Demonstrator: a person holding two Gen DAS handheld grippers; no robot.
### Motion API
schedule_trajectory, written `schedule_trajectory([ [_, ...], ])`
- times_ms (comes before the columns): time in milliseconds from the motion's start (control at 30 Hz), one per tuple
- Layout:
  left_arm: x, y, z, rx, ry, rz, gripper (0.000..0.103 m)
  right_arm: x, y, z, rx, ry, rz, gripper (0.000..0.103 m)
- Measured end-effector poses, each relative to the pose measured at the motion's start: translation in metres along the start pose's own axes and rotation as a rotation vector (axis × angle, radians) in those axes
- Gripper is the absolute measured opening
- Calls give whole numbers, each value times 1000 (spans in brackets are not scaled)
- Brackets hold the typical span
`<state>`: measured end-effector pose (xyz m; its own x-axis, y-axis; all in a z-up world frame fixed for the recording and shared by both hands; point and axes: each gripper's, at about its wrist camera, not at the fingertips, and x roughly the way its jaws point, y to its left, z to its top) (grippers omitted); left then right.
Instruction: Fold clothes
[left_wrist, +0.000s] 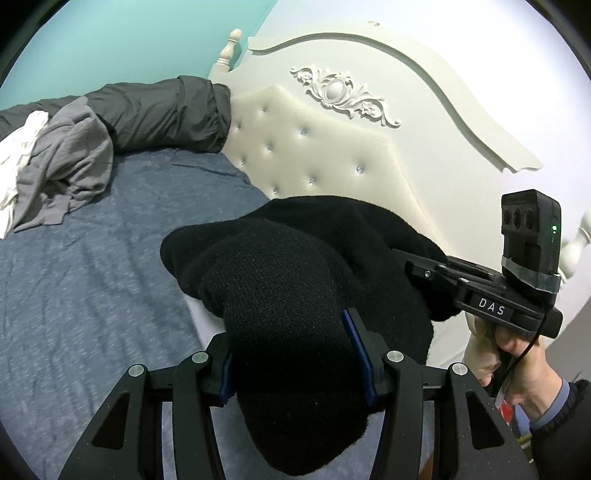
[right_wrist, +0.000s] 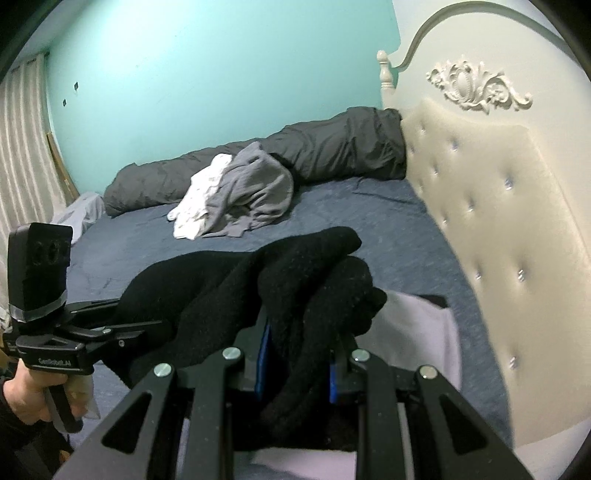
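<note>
Presently, left wrist view:
Left gripper (left_wrist: 297, 356): both blue-padded fingers (left_wrist: 355, 334) clamped on a thick bunch of the black knit garment (left_wrist: 288, 280), jaws held apart only by the fabric's bulk.
Garment position: raised off the bed, above the blue sheet (left_wrist: 110, 240) near the mattress edge, in front of the tufted headboard (left_wrist: 325, 147).
Garment axis: long axis runs from the left gripper up and to the right toward the right gripper (left_wrist: 424, 271); a loose end hangs down below the left fingers toward the camera.
Right gripper, as seen here: entering from the right, held by a hand (left_wrist: 517, 354); its fingertips are buried in the black fabric.
Background: grey garment (left_wrist: 70, 166) and white cloth (left_wrist: 18, 155) heaped together on the sheet at far left, rolled dark duvet (left_wrist: 166, 114) behind them.

Right wrist view:
Right gripper (right_wrist: 295, 363): fingers closed on a twisted fold of the black knit garment (right_wrist: 258, 295), fabric filling the gap.
Garment axis: stretches leftward across the frame to the left gripper (right_wrist: 122, 332), sagging slightly between the two; one rounded lobe points up and right.
Left gripper, as seen here: gripped by a hand (right_wrist: 37, 398) at lower left, tips hidden in fabric.
Beneath: a pale lilac cloth (right_wrist: 417, 332) lies on the sheet under the garment.
</note>
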<state>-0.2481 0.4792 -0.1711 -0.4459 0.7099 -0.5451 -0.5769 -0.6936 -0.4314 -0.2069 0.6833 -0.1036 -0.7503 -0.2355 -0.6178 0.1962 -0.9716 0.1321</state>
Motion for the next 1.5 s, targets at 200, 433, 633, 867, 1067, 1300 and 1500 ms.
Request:
schedule_trajectory([
  [200,66,1,-28,-27,41,25,54,29,-47,-26,19,30,-52,23],
  [433,125,8,-94,-83,182,19,54,66,-89,-103,117,181,-63,23],
  [633,121,5,-96,-119,184,-4,54,54,-102,-113,179,186,-28,23],
  [867,111,17,-102,-165,214,-59,54,48,-107,-109,231,233,-2,23],
  [1067,112,29,-120,-237,249,-80,65,54,-120,-130,309,274,-36,33],
  [1300,65,31,-104,-185,140,13,70,23,-113,-115,272,151,-162,48],
  [1500,69,4,-89,-35,137,39,68,10,-86,-96,179,57,-117,19],
])
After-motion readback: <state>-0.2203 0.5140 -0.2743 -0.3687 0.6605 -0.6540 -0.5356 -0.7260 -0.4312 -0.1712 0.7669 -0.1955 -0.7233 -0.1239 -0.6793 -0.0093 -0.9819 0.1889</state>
